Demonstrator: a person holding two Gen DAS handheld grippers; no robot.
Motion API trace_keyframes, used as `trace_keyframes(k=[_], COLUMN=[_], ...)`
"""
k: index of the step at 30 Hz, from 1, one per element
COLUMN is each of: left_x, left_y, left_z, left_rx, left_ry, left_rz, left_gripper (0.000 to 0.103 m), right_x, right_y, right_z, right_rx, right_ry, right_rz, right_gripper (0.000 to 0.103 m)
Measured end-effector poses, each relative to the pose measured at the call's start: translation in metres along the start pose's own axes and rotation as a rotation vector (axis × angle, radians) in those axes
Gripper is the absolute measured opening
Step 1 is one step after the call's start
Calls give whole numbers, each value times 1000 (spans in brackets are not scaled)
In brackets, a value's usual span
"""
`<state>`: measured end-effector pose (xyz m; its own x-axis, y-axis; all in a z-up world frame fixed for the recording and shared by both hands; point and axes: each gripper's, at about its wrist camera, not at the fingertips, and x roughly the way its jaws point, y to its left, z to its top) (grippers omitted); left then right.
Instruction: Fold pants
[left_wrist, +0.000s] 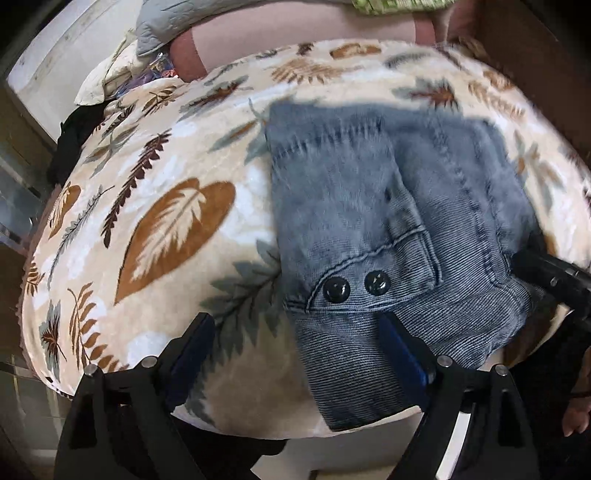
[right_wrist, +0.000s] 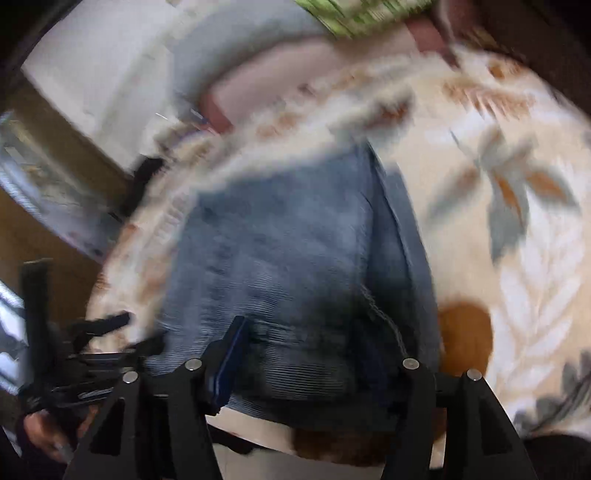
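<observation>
Neatly folded denim pants (left_wrist: 369, 229) on leaf-print blanket (left_wrist: 159, 221), left gripper (left_wrist: 295, 347) spread wide over waistband, right gripper (right_wrist: 314, 354) parted, unclamped.

- Bed (left_wrist: 155, 229) covered with a cream fleece blanket (left_wrist: 221, 110), brown and grey leaf print.
- Folded blue denim pants (left_wrist: 369, 206) lie flat on the blanket, waistband with two dark buttons (left_wrist: 356, 287) at the near edge, overhanging it slightly.
- Far end: pink pillow (left_wrist: 295, 40), grey quilt (left_wrist: 162, 26) bunched at the far left.
</observation>
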<state>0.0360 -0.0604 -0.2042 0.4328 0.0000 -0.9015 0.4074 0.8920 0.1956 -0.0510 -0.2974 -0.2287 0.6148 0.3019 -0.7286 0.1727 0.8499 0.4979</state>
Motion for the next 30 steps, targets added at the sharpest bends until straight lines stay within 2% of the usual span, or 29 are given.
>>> trace_keyframes(k=[5, 9, 15, 25, 28, 30], left_x=[4, 7, 13, 17, 10, -3], left_y=[-5, -5, 2, 7, 6, 7], left_z=[-3, -6, -6, -5, 2, 10], left_rx=[14, 5, -29, -34, 17, 41], left_ry=[-34, -49, -49, -61, -55, -84], left_rz=[31, 45, 18, -6, 2, 8], left_gripper=[91, 97, 103, 103, 103, 103], right_x=[-1, 0, 7, 6, -1, -8], right_y=[-2, 3, 16, 14, 12, 11], right_z=[0, -2, -7, -2, 5, 13], right_rx=[-7, -45, -109, -68, -20, 1], right_ry=[-1, -4, -10, -11, -12, -40], right_rz=[10, 19, 3, 29, 49, 69], right_gripper=[64, 74, 86, 89, 88, 89])
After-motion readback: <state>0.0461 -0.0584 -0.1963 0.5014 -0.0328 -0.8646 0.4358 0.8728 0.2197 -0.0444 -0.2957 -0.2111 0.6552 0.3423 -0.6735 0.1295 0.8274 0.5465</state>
